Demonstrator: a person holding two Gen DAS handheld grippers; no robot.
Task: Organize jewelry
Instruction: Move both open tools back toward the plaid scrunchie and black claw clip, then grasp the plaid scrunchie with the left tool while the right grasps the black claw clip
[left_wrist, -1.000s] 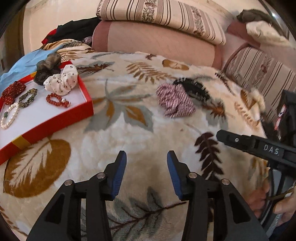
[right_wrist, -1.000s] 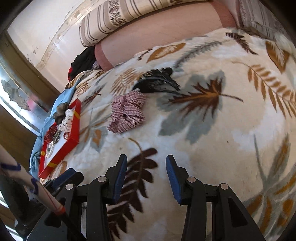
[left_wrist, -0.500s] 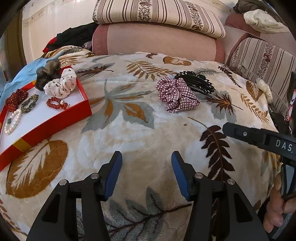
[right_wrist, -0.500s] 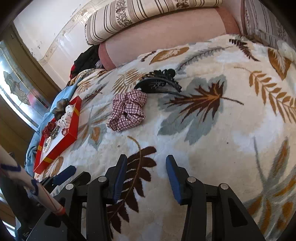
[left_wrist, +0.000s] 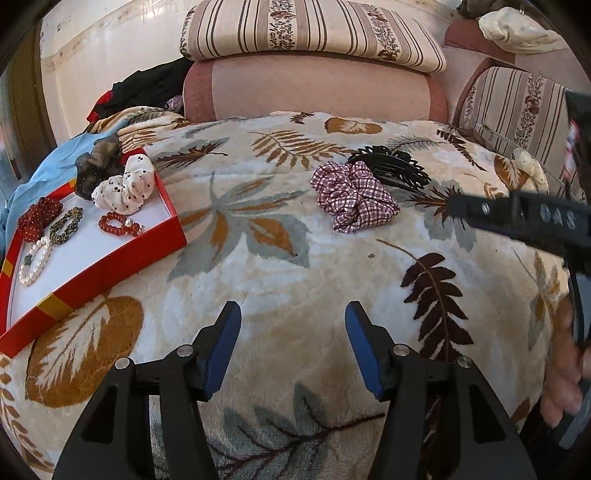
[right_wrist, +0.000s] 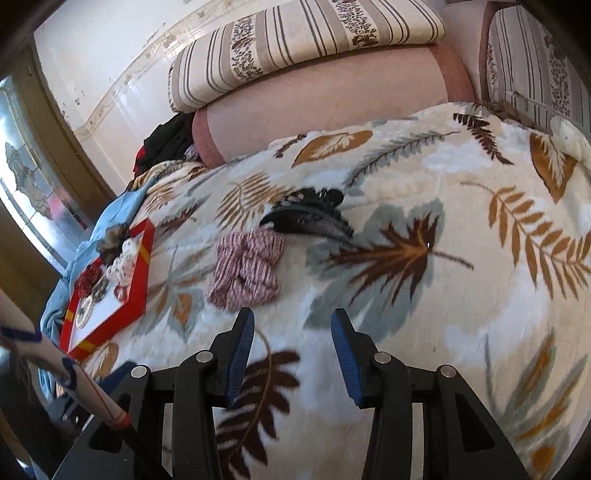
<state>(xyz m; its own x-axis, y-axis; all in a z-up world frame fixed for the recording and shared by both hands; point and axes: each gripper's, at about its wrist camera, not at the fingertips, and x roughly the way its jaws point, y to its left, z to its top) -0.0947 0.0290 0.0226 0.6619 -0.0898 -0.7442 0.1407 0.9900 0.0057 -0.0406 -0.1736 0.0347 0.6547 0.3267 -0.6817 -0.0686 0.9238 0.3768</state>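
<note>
A red tray (left_wrist: 110, 260) with a white floor lies on the leaf-print blanket at the left; it also shows in the right wrist view (right_wrist: 142, 273). It holds a white spotted scrunchie (left_wrist: 125, 188), a dark scrunchie (left_wrist: 98, 166), a red bead bracelet (left_wrist: 118, 225), a pearl bracelet (left_wrist: 35, 260) and other bracelets. A plaid scrunchie (left_wrist: 351, 201) (right_wrist: 245, 269) lies mid-blanket beside a black hair claw (left_wrist: 391, 166) (right_wrist: 306, 218). My left gripper (left_wrist: 293, 343) is open and empty, near the blanket's front. My right gripper (right_wrist: 291, 350) is open and empty, just short of the plaid scrunchie.
Striped cushions (left_wrist: 310, 33) and a pink bolster (left_wrist: 314, 88) line the back. Dark clothes (left_wrist: 147, 88) and blue cloth (left_wrist: 44, 166) lie at the back left. The right gripper's body (left_wrist: 517, 218) crosses the left wrist view at the right.
Both grippers have moved forward over the blanket. The plaid scrunchie and hair claw now sit closer to the right gripper. The left jaws have opened a little wider.
</note>
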